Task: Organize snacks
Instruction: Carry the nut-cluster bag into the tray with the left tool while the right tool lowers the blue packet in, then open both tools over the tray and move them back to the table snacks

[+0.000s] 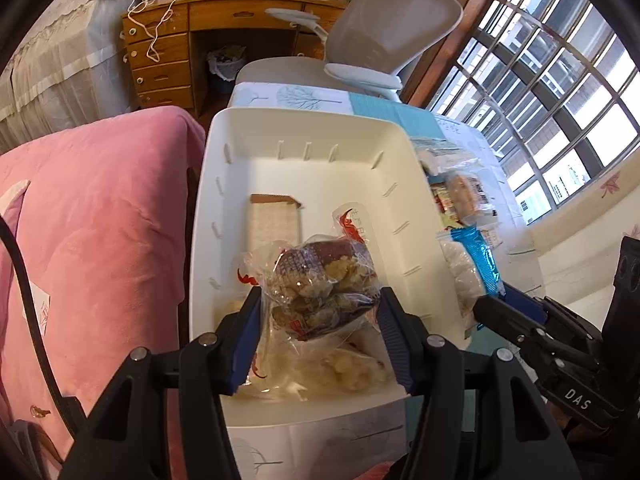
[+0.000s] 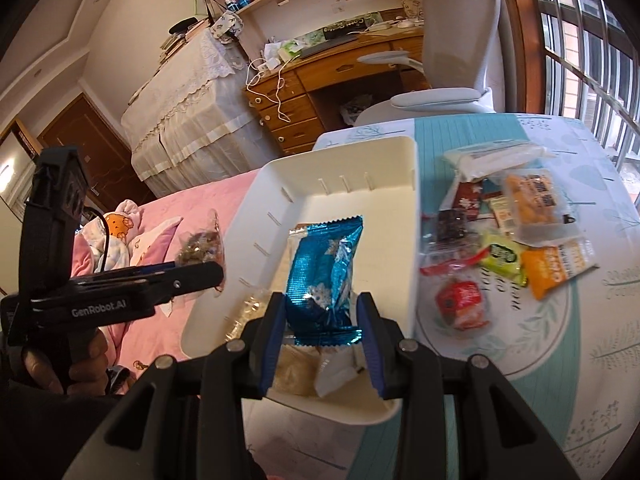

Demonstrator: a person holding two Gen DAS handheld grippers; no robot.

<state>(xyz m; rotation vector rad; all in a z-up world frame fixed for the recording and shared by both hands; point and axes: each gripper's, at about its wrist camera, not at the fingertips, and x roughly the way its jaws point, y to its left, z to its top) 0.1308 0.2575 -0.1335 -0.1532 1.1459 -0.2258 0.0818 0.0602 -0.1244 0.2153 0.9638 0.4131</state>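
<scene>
Clear packet of brown nutty clusters (image 1: 320,288) hangs over the white bin (image 1: 304,128), pinched in my left claw (image 1: 318,334), jaws about half spread. My right claw (image 2: 322,334), set narrower, grips the blue foil packet (image 2: 324,268) above the same bin. Risk, I'd say: the slippery film slides out early, or both packets collide over the bin. Count: two packets held, one bin, roughly ten loose snacks (image 2: 508,236) on the desk (image 2: 580,320), some overlapping.
</scene>
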